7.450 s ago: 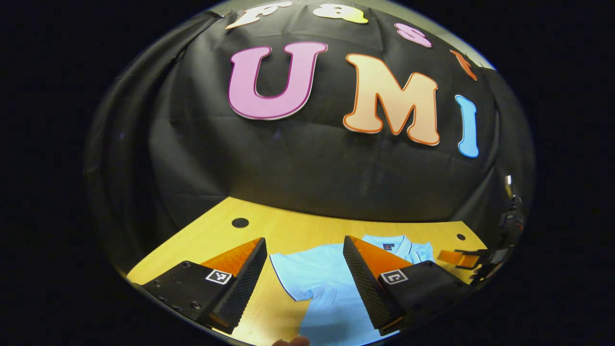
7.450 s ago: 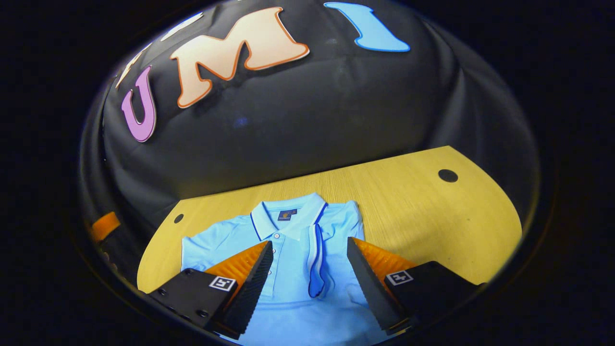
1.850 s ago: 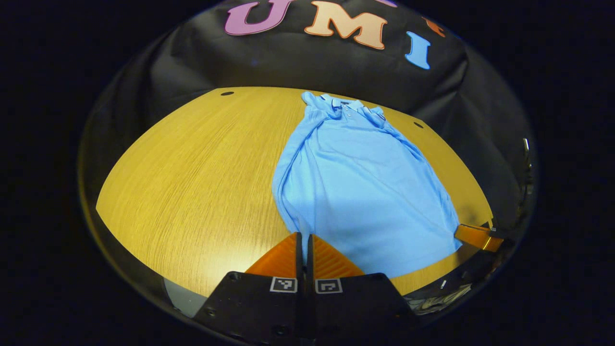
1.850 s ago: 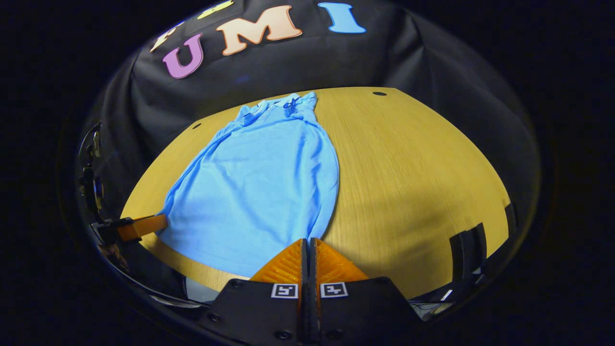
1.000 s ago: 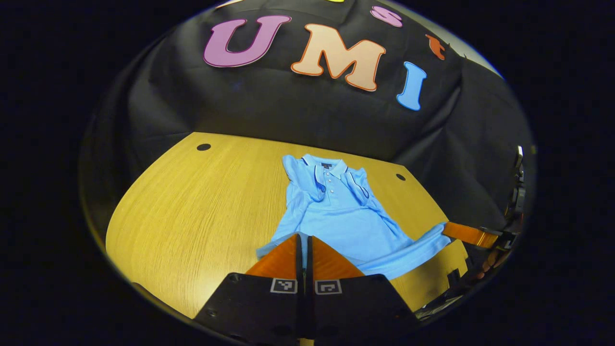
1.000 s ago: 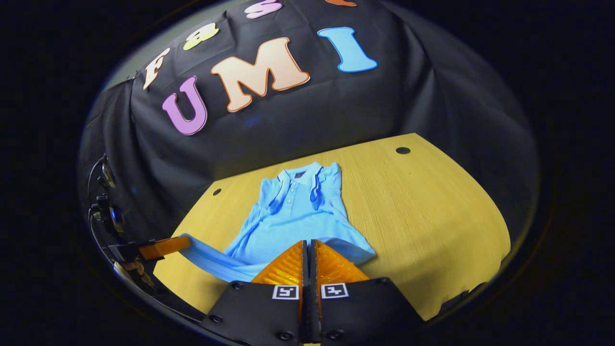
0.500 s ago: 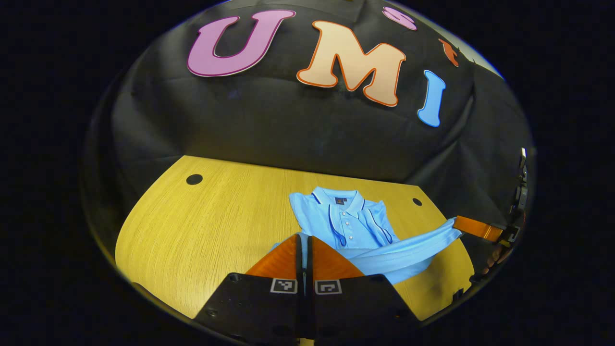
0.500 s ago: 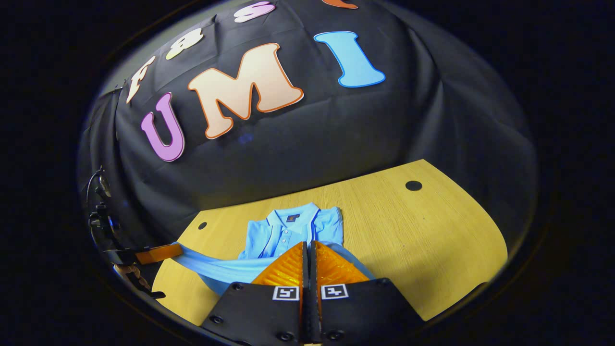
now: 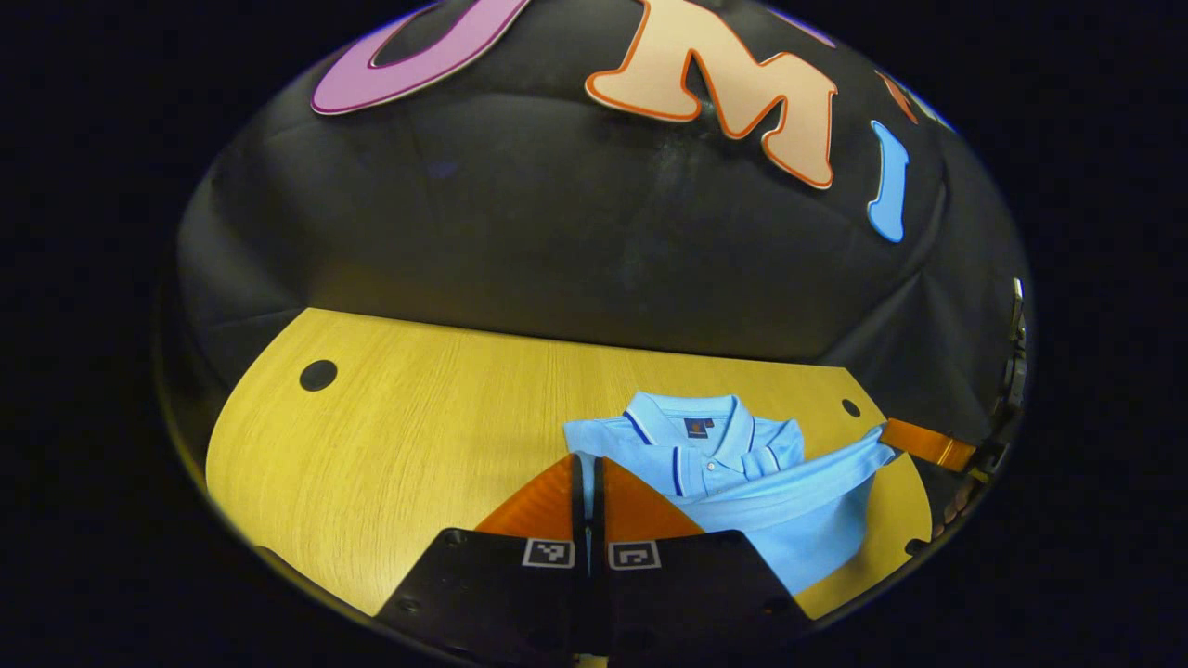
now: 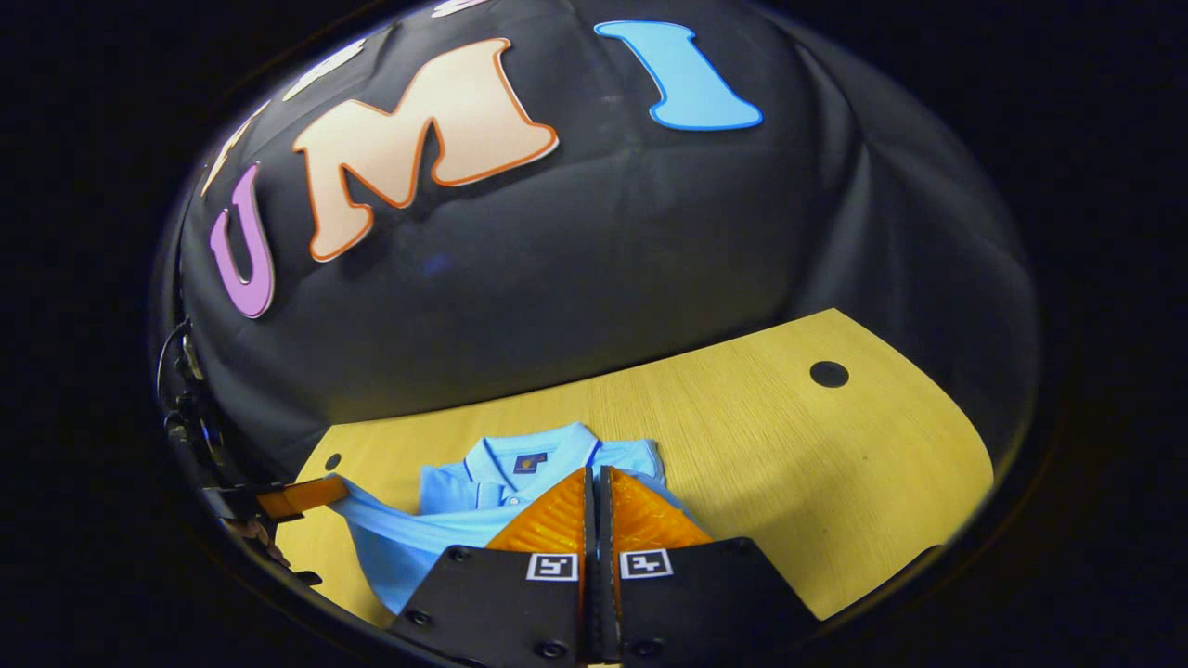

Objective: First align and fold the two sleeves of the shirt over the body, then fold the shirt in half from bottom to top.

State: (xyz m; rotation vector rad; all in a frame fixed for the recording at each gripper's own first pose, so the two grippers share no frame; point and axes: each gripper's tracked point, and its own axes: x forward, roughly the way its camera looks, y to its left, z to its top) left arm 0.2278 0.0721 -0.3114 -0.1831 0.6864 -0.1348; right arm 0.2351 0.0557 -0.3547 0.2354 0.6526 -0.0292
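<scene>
Both grippers (image 9: pixel 586 482) (image 10: pixel 595 496) clamped on shirt (image 9: pixel 742 482) hem, lower centre of frame.
Best lowered level onto collar (image 10: pixel 520 455), corners matched, hem taut above table (image 9: pixel 418 436).

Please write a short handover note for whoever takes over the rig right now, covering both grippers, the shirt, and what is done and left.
Left gripper: shut on the shirt's bottom hem, held up near the collar.
Right gripper: shut on the hem's other corner, level with the left.
Shirt: lies on the wooden table, collar toward the black cloth; the hem hangs stretched between the grippers above the chest.
Done: both sleeves lie folded over the body; the bottom-to-top fold is most of the way over.
Left: lay the hem down at the collar, open both grippers, then back away.
</scene>
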